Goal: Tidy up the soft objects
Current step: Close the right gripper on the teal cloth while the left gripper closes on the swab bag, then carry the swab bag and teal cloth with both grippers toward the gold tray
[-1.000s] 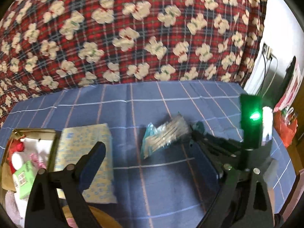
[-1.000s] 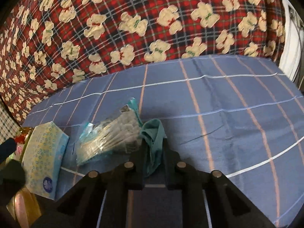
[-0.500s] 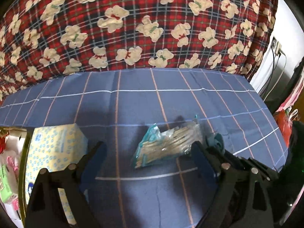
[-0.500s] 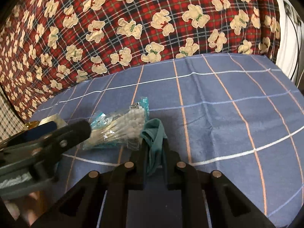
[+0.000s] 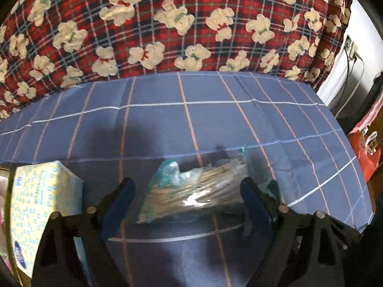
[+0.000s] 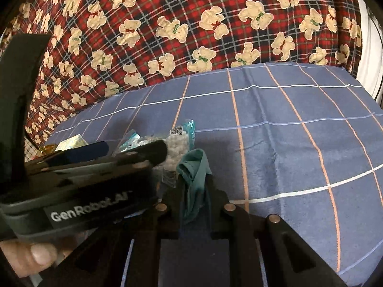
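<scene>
A clear and teal bag of cotton swabs [image 5: 196, 193] lies on the blue checked cloth [image 5: 215, 124]. My left gripper [image 5: 189, 201] is open, with one finger on each side of the bag. My right gripper [image 6: 195, 191] is shut on a teal cloth [image 6: 195, 167] and holds it just right of the bag [image 6: 177, 143]. The teal cloth also shows by the left gripper's right finger [image 5: 271, 187]. The left gripper's body [image 6: 83, 186] crosses the right wrist view and hides most of the bag there.
A yellow patterned tissue box [image 5: 40, 205] lies at the left, beside a gold-rimmed box edge [image 6: 49, 147]. A red plaid bear-print blanket [image 5: 167, 24] rises behind the cloth. A wall with cables [image 5: 352, 71] and a red bag [image 5: 366, 153] are at the right.
My left gripper has moved right and forward over the swab bag, which now sits between its open fingers. The right gripper has stayed put, still holding the teal cloth.
</scene>
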The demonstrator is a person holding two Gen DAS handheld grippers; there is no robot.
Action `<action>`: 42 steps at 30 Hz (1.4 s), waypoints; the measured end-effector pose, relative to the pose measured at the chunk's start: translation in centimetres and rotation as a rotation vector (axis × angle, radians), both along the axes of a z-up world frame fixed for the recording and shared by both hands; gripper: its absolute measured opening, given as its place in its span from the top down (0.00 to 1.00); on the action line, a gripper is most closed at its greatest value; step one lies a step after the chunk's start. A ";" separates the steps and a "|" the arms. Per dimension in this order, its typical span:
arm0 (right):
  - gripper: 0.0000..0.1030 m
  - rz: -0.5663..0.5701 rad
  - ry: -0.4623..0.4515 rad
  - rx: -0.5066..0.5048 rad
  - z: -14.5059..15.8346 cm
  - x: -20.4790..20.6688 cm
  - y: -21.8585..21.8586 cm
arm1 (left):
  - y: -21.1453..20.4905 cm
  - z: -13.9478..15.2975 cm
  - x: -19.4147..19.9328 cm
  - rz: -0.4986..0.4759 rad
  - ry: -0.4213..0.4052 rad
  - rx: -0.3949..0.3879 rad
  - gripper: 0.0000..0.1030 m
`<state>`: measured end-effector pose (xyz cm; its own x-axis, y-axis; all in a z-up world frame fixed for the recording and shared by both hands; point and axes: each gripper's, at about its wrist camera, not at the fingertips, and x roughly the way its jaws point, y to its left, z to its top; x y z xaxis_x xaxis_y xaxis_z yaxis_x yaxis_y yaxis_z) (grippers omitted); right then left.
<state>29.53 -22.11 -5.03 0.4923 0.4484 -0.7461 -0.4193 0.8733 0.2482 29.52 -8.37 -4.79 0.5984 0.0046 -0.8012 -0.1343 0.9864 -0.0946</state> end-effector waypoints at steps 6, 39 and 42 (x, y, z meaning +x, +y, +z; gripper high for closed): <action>0.84 -0.001 0.025 0.011 -0.3 0.2 -0.3 | -1.0 -0.1 -0.3 -0.052 -0.014 0.028 0.50; 0.85 -0.070 -0.084 0.138 1.6 -1.6 -3.9 | -0.4 1.4 -9.5 0.051 -0.251 0.036 0.75; 0.85 -0.051 -0.141 0.134 2.3 -2.5 -3.6 | -0.6 1.7 -10.3 0.054 -0.304 0.071 0.75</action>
